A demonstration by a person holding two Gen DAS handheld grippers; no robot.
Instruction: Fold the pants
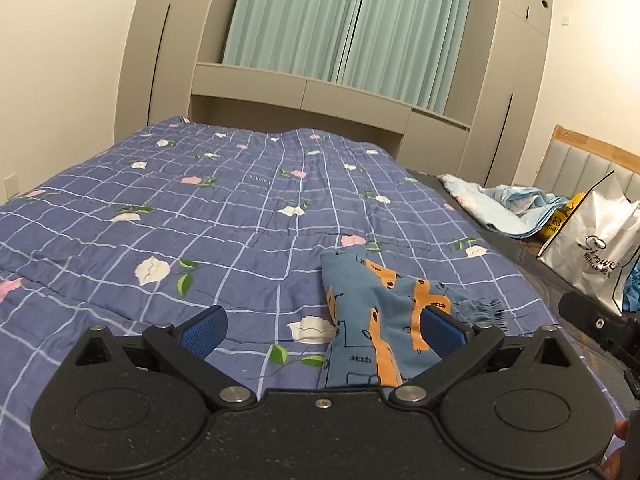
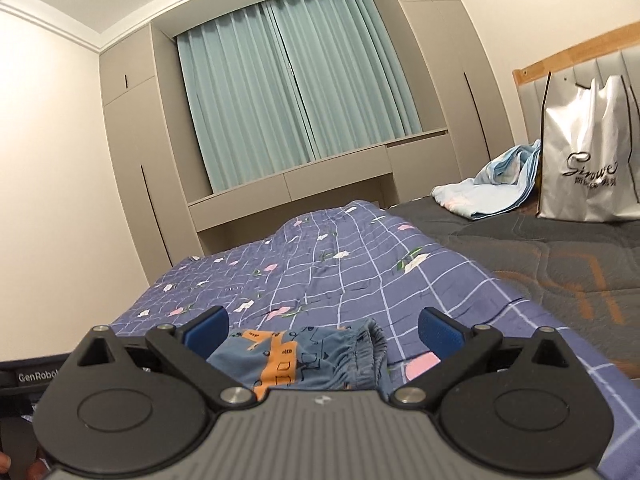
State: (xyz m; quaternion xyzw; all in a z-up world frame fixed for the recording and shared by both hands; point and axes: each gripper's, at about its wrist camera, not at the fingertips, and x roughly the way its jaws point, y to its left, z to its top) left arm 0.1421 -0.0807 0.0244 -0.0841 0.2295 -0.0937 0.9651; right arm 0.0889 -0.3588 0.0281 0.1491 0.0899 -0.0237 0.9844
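Both grippers wide open, holding nothing: left gripper [image 1: 322, 330], right gripper [image 2: 322, 330]. Pants [image 1: 376, 320] lie bunched on the quilt [image 1: 160, 208], between each pair of fingers. Risk: pinching quilt with the fabric. Shopping bag [image 2: 588, 152] and crumpled cloth [image 2: 492, 188] well clear.

We note a purple-blue checked quilt [image 1: 168, 216] with flower print spread over the bed. Beyond it, closed teal curtains [image 2: 288, 80] between grey built-in wardrobes [image 2: 132, 152]. On the grey mattress [image 2: 560, 248], a crumpled light-blue blanket [image 2: 492, 188] lies beside a standing white shopping bag [image 2: 588, 152], near the padded headboard [image 1: 588, 160].
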